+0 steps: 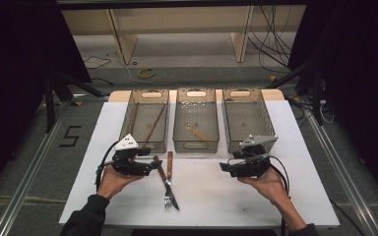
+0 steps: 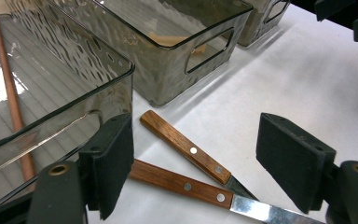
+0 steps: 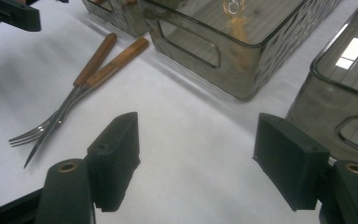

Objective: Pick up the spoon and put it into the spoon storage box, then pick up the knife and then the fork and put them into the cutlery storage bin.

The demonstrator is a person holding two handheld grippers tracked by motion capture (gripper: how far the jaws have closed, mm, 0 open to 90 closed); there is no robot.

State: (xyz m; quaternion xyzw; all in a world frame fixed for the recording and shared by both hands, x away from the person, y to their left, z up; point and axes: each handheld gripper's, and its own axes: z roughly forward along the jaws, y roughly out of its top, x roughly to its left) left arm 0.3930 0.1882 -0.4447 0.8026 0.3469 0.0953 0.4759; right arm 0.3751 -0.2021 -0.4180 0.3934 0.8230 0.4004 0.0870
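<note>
Tongs [image 2: 193, 163] agape over knife [image 2: 186, 184]

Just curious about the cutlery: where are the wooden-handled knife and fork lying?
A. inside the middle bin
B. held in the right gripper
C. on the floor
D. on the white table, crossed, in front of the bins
D: the knife and fork lie crossed on the table, just before the bins.

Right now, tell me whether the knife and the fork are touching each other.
Touching. In the right gripper view the knife and the fork cross where the blade meets the fork's neck; the high view shows the same crossing on the table, near their handles.
</note>
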